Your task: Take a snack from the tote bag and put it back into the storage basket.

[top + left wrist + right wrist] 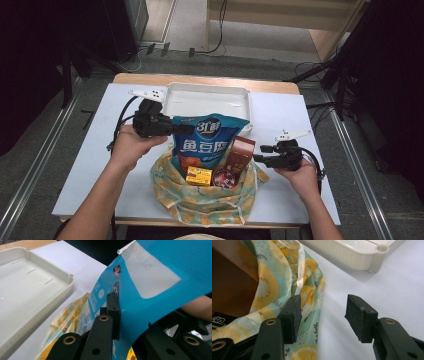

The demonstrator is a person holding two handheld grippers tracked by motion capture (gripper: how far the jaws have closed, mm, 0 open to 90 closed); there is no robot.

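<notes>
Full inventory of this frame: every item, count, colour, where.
snack pouch: 1, blue, upright in the bag's mouth, gripped at its upper left edge
fruit-print bag: 1, yellow and pale green, open, near table edge at centre
carton: 1, red-brown, upright in the bag, right of the pouch
small box: 1, yellow, in the bag, front
round tin: 1, red and dark, in the bag beside the small box
tray: 1, white, empty, far side of table
table: 1, white top
left gripper: 1, black, shut on the pouch
right gripper: 1, black, open, beside the bag's right rim
hands: 2, one on each gripper
</notes>
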